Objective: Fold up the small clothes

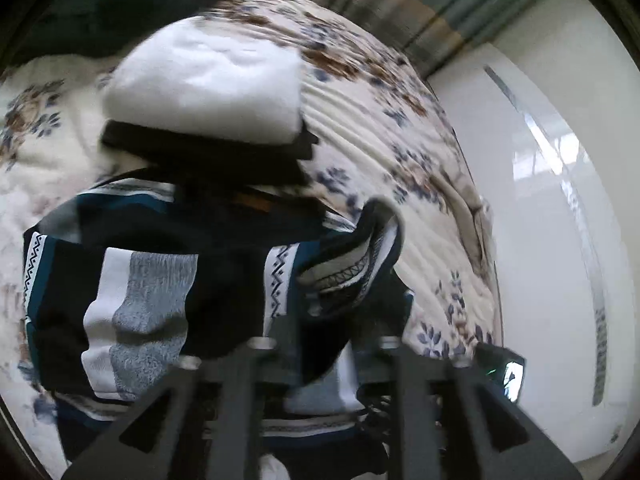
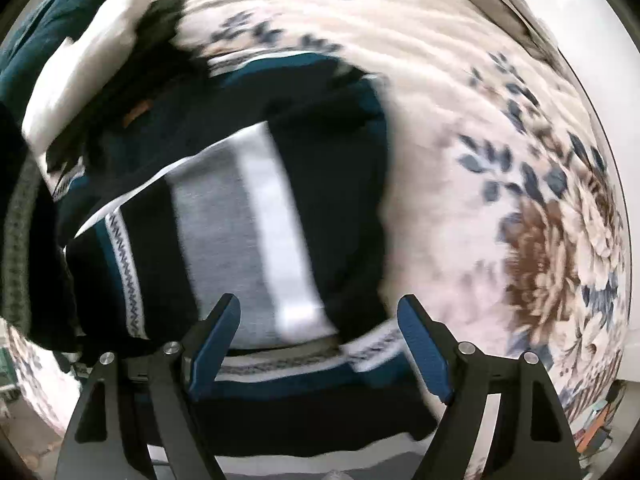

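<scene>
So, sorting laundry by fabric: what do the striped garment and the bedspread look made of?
Striped garment: seemingly knit, soft and matte; the heathered grey band and woven zigzag trim suggest a sweater. Bedspread: printed, quilted-looking cloth with rippled ridges; fibre unclear.

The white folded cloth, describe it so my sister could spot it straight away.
On the flowered bedspread, beyond the striped sweater, sits a small stack of folded clothes. The white folded cloth lies on top, over a black piece; it alone is plain white.

Bare floral bedspread [image 2: 480, 128] right of striped sweater [image 2: 248, 216]; passage there. Folded white [image 1: 208, 76] and black [image 1: 208, 152] stack blocks far side.
</scene>
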`<state>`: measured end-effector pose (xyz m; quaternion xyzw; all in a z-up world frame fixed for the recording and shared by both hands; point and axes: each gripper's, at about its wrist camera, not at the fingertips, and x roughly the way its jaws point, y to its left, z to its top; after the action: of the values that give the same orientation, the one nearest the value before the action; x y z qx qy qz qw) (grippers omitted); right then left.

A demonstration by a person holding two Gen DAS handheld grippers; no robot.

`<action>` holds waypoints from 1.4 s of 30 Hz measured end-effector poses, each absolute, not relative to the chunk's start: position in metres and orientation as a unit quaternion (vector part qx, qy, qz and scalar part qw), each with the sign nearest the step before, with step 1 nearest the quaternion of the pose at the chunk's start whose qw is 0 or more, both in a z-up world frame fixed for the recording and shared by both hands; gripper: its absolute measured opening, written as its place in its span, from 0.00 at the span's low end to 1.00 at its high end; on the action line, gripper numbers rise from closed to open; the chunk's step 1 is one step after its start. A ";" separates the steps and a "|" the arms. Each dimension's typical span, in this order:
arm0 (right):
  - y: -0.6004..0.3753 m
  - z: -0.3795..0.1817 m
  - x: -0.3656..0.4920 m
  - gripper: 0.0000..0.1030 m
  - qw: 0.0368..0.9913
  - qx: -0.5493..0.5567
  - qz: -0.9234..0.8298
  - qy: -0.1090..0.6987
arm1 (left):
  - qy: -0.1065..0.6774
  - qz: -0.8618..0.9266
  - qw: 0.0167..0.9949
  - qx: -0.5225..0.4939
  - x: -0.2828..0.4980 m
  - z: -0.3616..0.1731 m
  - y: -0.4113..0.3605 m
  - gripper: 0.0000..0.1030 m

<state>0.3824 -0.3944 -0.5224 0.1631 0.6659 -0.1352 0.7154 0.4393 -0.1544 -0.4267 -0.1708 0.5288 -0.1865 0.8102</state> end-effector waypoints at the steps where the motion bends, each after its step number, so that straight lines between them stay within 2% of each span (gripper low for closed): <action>1: -0.405 -0.521 0.379 0.80 0.714 0.170 -0.136 0.666 | 0.524 -0.190 0.814 -0.164 0.436 -0.425 -0.160 0.62; 2: -0.413 -0.520 0.378 0.80 0.713 0.177 -0.136 0.665 | 0.522 -0.188 0.816 -0.161 0.437 -0.427 -0.158 0.81; 3: -0.423 -0.518 0.376 0.80 0.711 0.191 -0.136 0.663 | 0.519 -0.181 0.820 -0.160 0.436 -0.427 -0.151 0.82; 7: -0.441 -0.506 0.377 0.80 0.717 0.248 -0.120 0.641 | 0.519 -0.116 0.837 -0.128 0.437 -0.430 -0.115 0.87; 11: -0.440 -0.505 0.401 0.80 0.723 0.283 -0.094 0.623 | 0.516 0.004 0.851 -0.098 0.428 -0.432 -0.031 0.87; 18: -0.378 -0.558 0.470 0.79 0.702 0.269 -0.033 0.659 | 0.540 0.139 0.827 -0.071 0.406 -0.466 0.070 0.87; 20: -0.359 -0.579 0.485 0.66 0.690 0.249 -0.024 0.679 | 0.546 0.157 0.820 -0.078 0.398 -0.474 0.086 0.87; 21: -0.353 -0.585 0.489 0.39 0.686 0.240 -0.022 0.687 | 0.547 0.163 0.817 -0.081 0.396 -0.477 0.090 0.87; 22: -0.346 -0.584 0.491 0.06 0.688 0.218 -0.032 0.692 | 0.549 0.167 0.814 -0.087 0.394 -0.481 0.093 0.87; 29: -0.374 -0.522 0.462 0.05 0.740 0.164 -0.104 0.643 | 0.558 0.162 0.803 -0.134 0.390 -0.494 0.104 0.87; 33: -0.406 -0.532 0.457 0.05 0.711 0.144 -0.140 0.674 | 0.570 0.132 0.797 -0.149 0.395 -0.507 0.094 0.87; 35: -0.415 -0.545 0.462 0.09 0.675 0.136 -0.144 0.711 | 0.577 0.116 0.793 -0.157 0.398 -0.514 0.087 0.87; 37: -0.407 -0.535 0.473 0.28 0.675 0.116 -0.142 0.715 | 0.582 0.105 0.789 -0.166 0.399 -0.520 0.082 0.87; 40: -0.369 -0.497 0.496 0.50 0.729 0.110 -0.093 0.670 | 0.588 0.089 0.784 -0.176 0.400 -0.532 0.071 0.87; 42: -0.332 -0.488 0.512 0.57 0.739 0.107 -0.027 0.665 | 0.597 0.083 0.781 -0.163 0.402 -0.541 0.064 0.87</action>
<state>0.5120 -0.3317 -0.4884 0.1065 0.6651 -0.0267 0.7386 0.4021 0.0635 -0.5414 -0.1629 0.5974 0.0834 0.7807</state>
